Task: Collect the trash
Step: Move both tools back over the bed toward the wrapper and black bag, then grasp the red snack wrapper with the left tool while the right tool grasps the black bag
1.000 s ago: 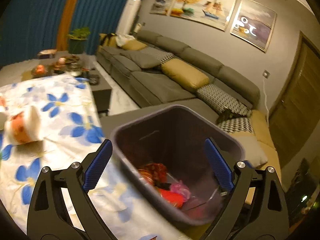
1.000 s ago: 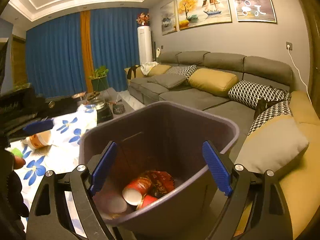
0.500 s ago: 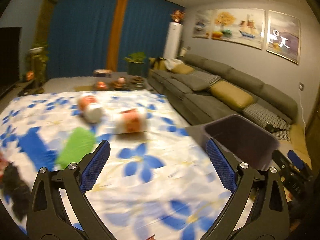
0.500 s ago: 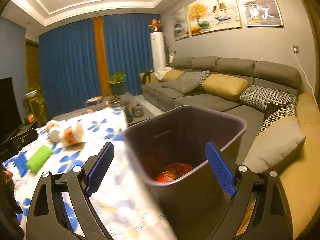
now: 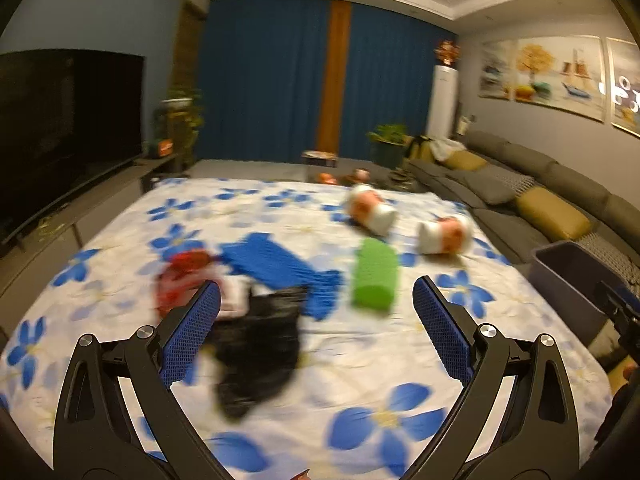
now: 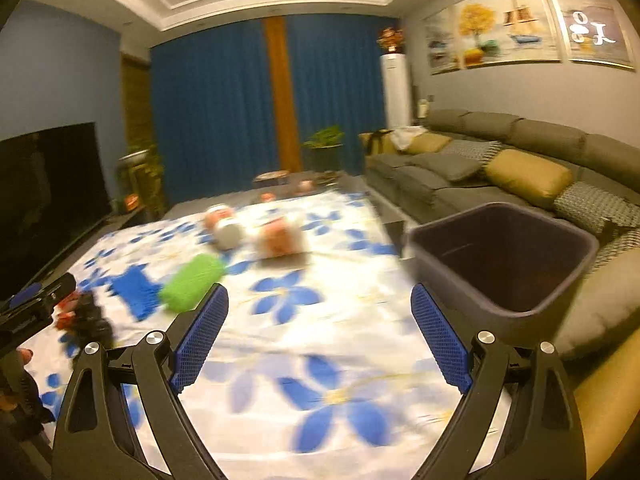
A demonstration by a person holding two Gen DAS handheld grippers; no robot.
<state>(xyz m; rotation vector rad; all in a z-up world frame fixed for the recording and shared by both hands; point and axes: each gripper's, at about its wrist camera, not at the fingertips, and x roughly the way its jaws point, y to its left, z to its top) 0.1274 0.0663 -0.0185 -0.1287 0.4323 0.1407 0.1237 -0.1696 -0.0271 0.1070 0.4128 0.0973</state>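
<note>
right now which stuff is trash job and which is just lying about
Job: bin, two cups, green roll, blue wrapper, black bag, red wrapper.

Lying about: sofa, TV, plant, paintings.

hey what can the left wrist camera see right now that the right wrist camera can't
Only the left wrist view shows the right gripper at its right edge, open, beside the bin.

Only the right wrist view shows the bin's dark inside, and the left gripper at its left edge.

Both show the flowered cloth, two cups lying on their sides, the green piece, the blue piece, the black piece and the red piece, all blurred.
</note>
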